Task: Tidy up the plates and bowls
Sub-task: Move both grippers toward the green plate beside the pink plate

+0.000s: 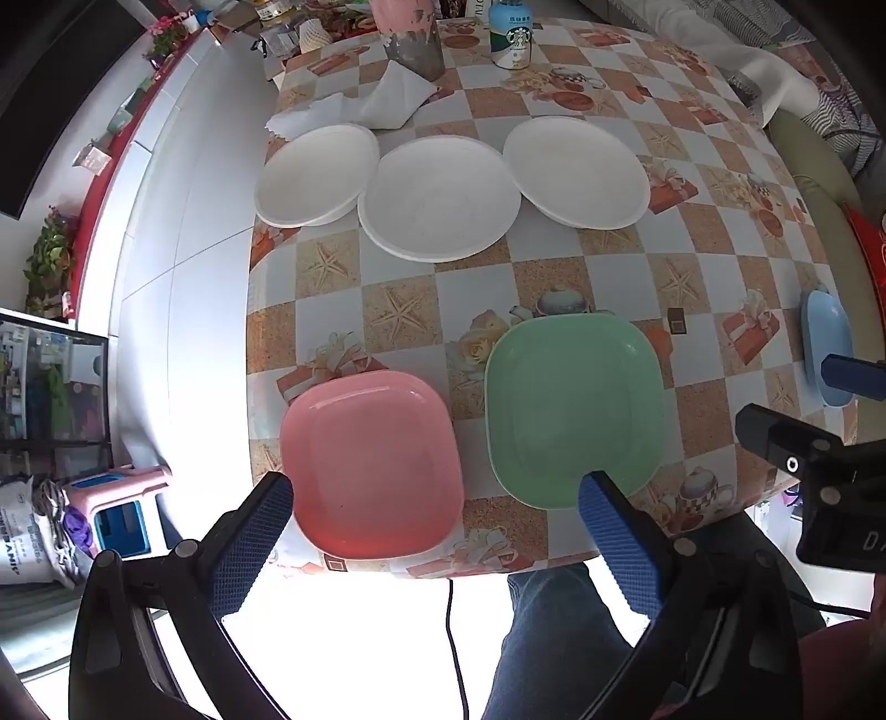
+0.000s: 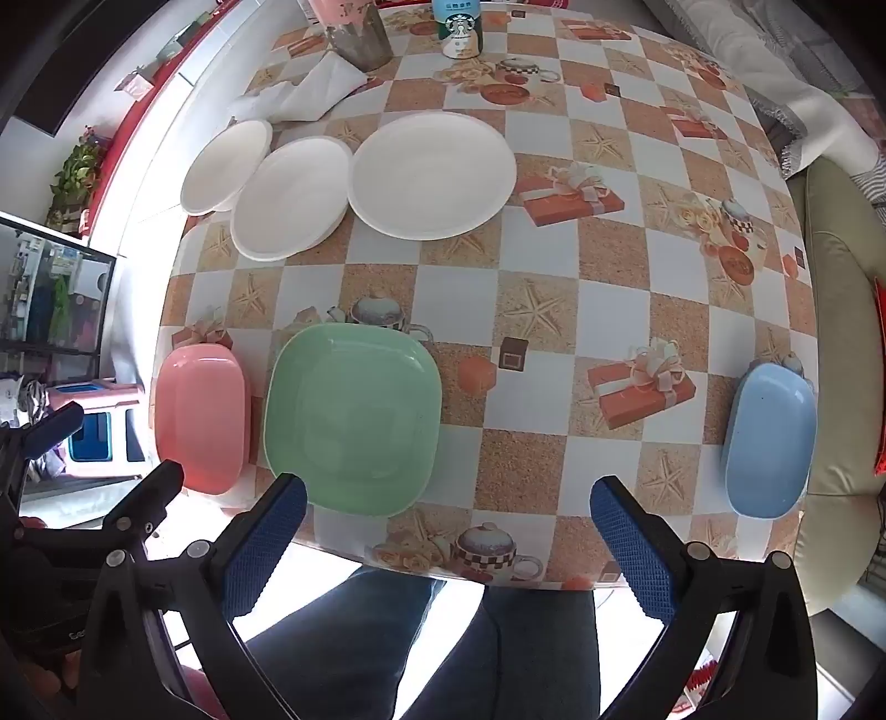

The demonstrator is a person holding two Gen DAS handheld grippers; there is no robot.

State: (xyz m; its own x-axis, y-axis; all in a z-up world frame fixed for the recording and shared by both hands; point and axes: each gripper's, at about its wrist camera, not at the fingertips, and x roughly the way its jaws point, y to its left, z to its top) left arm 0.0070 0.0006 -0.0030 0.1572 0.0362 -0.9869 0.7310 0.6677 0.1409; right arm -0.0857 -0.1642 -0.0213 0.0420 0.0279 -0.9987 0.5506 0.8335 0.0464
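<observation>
A checkered tablecloth (image 1: 692, 232) printed with starfish and gift boxes is seen from above, and the green plate (image 1: 573, 407) near its front edge serves as the landmark. Just to the left of the green plate the pink plate (image 1: 374, 465) is laid, close beside it but not touching. Well to the right of the green plate, at the table's right edge, a blue plate (image 2: 769, 440) is seen – its shape is squeezed by the lens, so whether it is a plate or a shallow bowl cannot be settled. Beyond the green plate, toward the back, three white round plates are set in a row: the left white plate (image 1: 315, 174), the middle white plate (image 1: 440, 199) and the right white plate (image 1: 576, 171), the rims of the left two appearing to overlap. Farther back still, a crumpled white napkin (image 1: 387, 99) and a Starbucks bottle (image 1: 510, 36) are found.

The left gripper (image 1: 437, 531) is held above the table's front edge with its jaws spread wide – nothing is between them. The right gripper (image 2: 448, 534) is likewise spread wide and empty, just in front of the green plate. Below the table edge, a person's legs in dark jeans (image 2: 415, 653) are visible.
</observation>
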